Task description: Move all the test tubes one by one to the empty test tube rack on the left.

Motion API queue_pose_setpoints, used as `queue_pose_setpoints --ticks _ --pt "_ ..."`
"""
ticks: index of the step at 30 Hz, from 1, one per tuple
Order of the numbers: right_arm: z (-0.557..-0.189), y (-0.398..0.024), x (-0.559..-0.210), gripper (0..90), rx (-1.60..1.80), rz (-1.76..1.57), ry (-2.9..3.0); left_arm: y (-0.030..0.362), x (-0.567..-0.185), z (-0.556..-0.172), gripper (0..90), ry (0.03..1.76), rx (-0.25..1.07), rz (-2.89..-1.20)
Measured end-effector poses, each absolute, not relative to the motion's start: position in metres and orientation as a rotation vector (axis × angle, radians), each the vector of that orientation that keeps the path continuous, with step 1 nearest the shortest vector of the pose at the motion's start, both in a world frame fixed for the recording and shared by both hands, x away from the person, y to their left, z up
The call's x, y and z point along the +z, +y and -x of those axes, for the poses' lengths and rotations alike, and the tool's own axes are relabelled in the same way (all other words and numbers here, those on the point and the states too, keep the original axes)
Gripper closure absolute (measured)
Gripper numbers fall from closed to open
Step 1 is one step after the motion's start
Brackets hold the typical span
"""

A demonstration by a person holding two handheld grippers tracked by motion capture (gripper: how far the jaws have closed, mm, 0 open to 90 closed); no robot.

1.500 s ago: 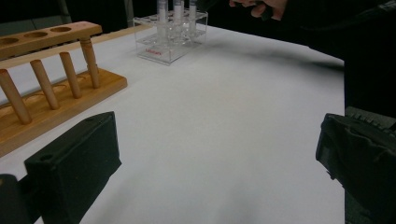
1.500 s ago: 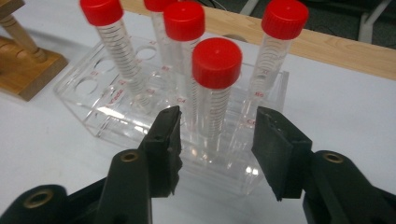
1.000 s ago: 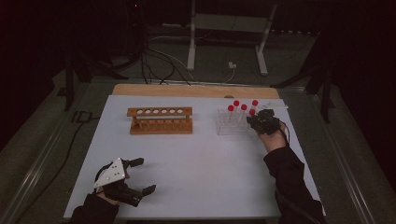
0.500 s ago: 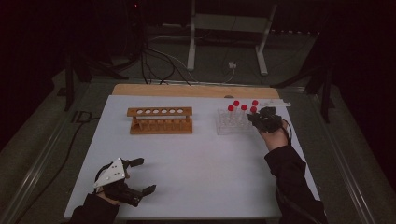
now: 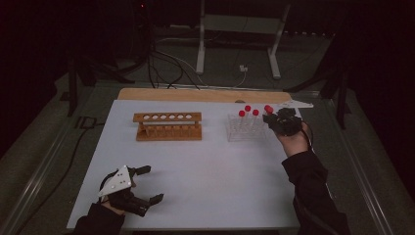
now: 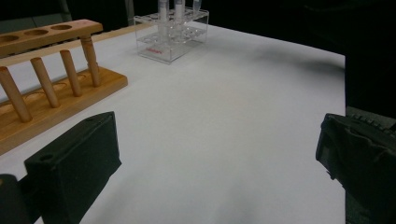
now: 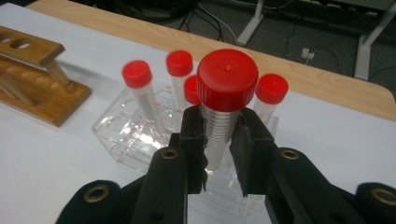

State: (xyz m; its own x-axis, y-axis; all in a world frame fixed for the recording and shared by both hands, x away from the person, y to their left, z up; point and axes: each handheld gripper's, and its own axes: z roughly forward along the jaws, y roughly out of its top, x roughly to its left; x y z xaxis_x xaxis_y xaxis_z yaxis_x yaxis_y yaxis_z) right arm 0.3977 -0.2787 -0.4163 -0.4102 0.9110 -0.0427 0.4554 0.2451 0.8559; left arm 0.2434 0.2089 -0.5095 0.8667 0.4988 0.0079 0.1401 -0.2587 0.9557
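gripping a red-capped tube (image 7: pixel 223 114) just below its cap, the right gripper (image 7: pixel 219 140) holds it above the clear rack (image 7: pixel 135 135); the left gripper (image 5: pixel 128 188) rests on the white surface (image 5: pixel 210 166), jaws released.

The room is dark; the light falls mostly on the table (image 5: pixel 205 166). It has a white top, and a strip of pale wood (image 5: pixel 195 95) shows along its far edge. Behind the table the floor (image 5: pixel 225 58) is grey-green, with black cables (image 5: pixel 166 66) lying on it. A white metal stand (image 5: pixel 240 29) is there too, with a white plug (image 5: pixel 242 69) near its foot.
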Motion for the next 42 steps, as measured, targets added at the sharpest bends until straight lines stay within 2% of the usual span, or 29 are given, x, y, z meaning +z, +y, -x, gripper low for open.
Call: queue_pose_setpoints --ticks 9,19,42 --pt "-0.390 -0.271 -0.410 74.7 1.093 -1.205 2.005 0.207 -0.509 -0.243 0.4 0.484 0.352 -1.834" --pt "-0.376 -0.250 -0.420 74.7 1.125 -1.151 2.088 0.203 -0.504 -0.243 0.4 0.479 0.355 -1.842" --pt "-0.328 -0.195 -0.440 74.6 1.188 -0.948 2.270 0.186 -0.468 -0.257 0.4 0.476 0.262 -1.834"
